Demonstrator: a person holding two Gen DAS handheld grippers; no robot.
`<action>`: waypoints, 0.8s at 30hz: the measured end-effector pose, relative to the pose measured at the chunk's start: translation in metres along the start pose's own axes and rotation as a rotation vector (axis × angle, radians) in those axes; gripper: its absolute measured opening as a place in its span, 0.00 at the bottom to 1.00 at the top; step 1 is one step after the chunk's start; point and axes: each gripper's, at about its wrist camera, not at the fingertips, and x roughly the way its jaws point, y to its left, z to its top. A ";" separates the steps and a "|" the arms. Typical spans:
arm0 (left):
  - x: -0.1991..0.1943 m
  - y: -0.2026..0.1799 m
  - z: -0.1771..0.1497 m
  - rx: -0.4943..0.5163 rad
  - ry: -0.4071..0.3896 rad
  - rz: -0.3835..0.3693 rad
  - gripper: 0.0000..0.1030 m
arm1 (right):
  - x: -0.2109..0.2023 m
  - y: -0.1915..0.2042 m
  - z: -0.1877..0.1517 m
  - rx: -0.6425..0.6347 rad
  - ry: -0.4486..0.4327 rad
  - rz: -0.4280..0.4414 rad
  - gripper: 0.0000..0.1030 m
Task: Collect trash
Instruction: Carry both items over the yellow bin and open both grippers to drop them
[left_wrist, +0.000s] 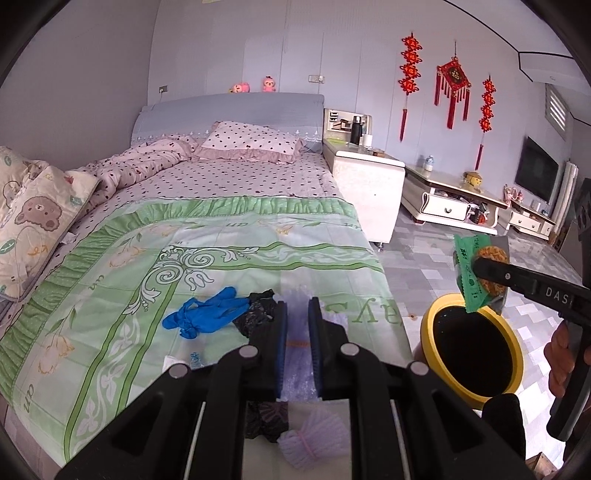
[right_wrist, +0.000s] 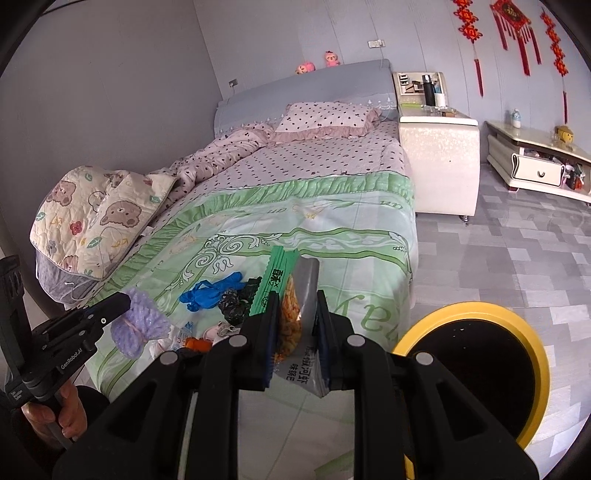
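I stand at the foot of a bed (right_wrist: 295, 221) in a grey-walled bedroom, its green floral coverlet (left_wrist: 221, 240) spread before me and grey tiles to the side.

My right gripper (right_wrist: 295, 325) is clamped on a snack packet (right_wrist: 295, 314), green along one edge and silver with an orange-filled window; the pads press both its faces. The packet stands on end between the fingers, its long axis running away from me along them, the serrated green end pointing toward the bed and the printed silver end nearest my wrist. In the left wrist view it hangs just above the far rim of the yellow-rimmed trash bin (left_wrist: 476, 332), which sits on the floor against the bed's corner.

My left gripper (left_wrist: 297, 332) is closed on a bundle of lilac foam netting (right_wrist: 138, 325), held over the coverlet near the bed's foot; the bundle bulges out both sides of the jaws, tied at its waist.

On the coverlet beyond lie a blue glove (left_wrist: 207, 312), its fingers pointing toward the headboard, and touching it a crumpled black plastic bag (left_wrist: 258, 314). Nearer me sit small scraps I cannot identify, one of them orange (right_wrist: 197, 343).

Past the bed, a white nightstand (left_wrist: 369, 177) stands by the spotted pillow (left_wrist: 251, 142).
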 end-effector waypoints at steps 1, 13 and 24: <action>0.001 -0.006 0.002 0.005 0.001 -0.011 0.11 | -0.004 -0.004 0.001 0.000 -0.006 -0.010 0.18; 0.026 -0.083 0.022 0.082 0.016 -0.129 0.11 | -0.046 -0.068 0.001 0.052 -0.033 -0.126 0.18; 0.064 -0.147 0.025 0.131 0.069 -0.220 0.11 | -0.054 -0.132 -0.014 0.139 -0.010 -0.209 0.18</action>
